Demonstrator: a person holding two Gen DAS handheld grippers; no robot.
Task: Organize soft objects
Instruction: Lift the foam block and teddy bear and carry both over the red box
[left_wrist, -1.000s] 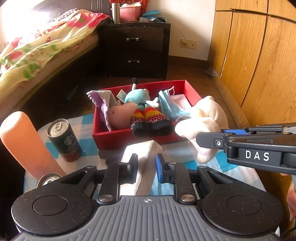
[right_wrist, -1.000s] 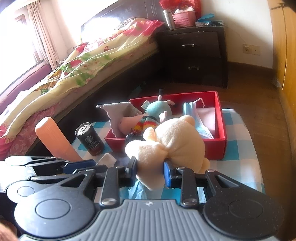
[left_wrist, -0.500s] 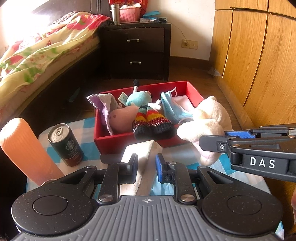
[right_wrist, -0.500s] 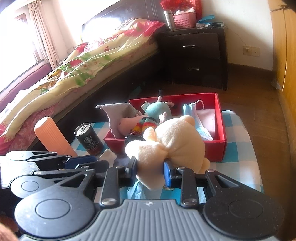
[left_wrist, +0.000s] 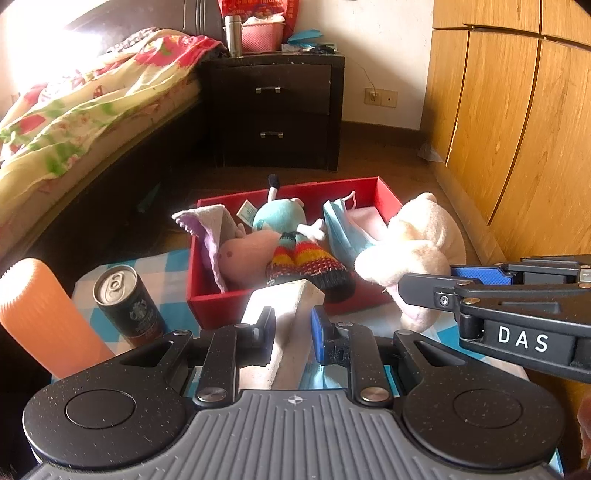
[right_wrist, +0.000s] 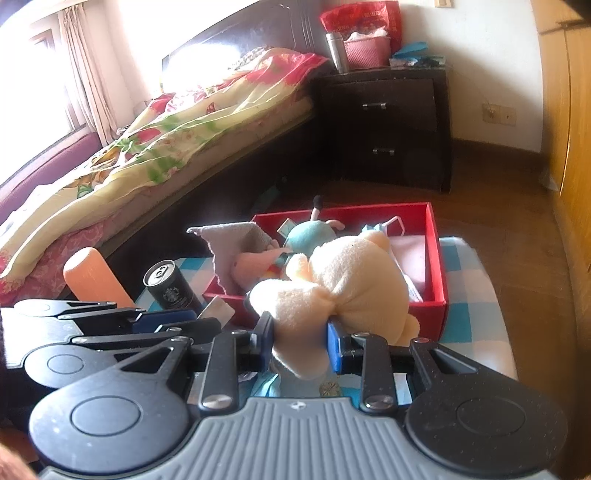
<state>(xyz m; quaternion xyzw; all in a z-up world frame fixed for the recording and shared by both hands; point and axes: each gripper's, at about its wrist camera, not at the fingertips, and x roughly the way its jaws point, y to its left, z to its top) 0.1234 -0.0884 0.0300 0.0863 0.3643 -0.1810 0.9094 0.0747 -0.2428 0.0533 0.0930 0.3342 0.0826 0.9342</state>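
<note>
My right gripper is shut on a cream plush toy, which hangs just in front of the red box near its right front corner. From the left wrist view the same plush toy shows beside the right gripper. My left gripper is shut on a white foam block held before the red box. Inside the box lie a teal plush, a pink plush, striped knit socks, a grey cloth and a blue face mask.
A dark drink can and an orange ribbed cylinder stand at the left on the blue-checked tablecloth. A bed lies to the left, a dark nightstand behind, wooden wardrobe doors on the right.
The left wrist view has risen slightly, so the box and can sit lower in it. Both grips are unchanged and the plush stays in front of the box.
</note>
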